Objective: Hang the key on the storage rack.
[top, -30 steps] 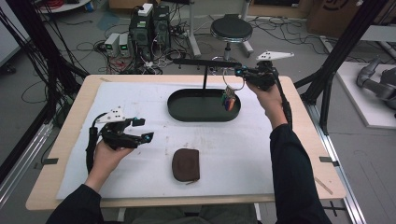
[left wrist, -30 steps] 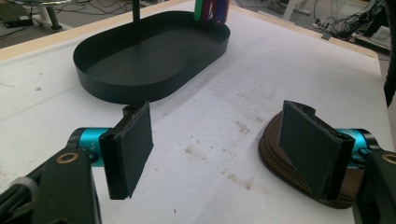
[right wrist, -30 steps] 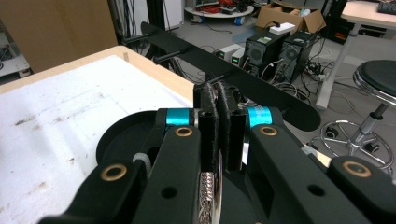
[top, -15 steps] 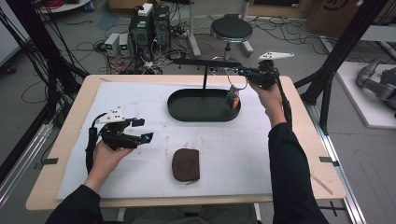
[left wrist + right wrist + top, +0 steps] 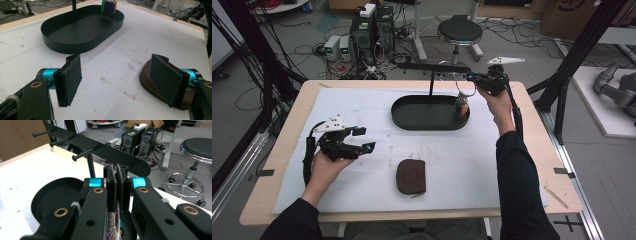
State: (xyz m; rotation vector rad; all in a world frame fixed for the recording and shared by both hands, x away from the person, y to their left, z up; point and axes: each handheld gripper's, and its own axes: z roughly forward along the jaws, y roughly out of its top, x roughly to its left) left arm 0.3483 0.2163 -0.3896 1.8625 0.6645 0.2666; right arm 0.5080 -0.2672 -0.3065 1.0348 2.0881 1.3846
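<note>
My right gripper is shut on the metal ring of a key bunch. It sits just under the right end of the black peg rack. The bunch's coloured tags hang down into the right end of the black oval tray. My left gripper hovers open low over the white mat at the left, nothing between its jaws. A brown zip pouch lies on the mat beside its right jaw.
The rack stands on a post at the tray's back edge, with several pegs sticking out. Past the table's far edge are computer cases, cables and a stool. Black frame posts flank the table.
The right gripper has shifted a little, slightly lower, and the hanging tags have swung a bit to the right within the tray's end. The left gripper has stayed put.
</note>
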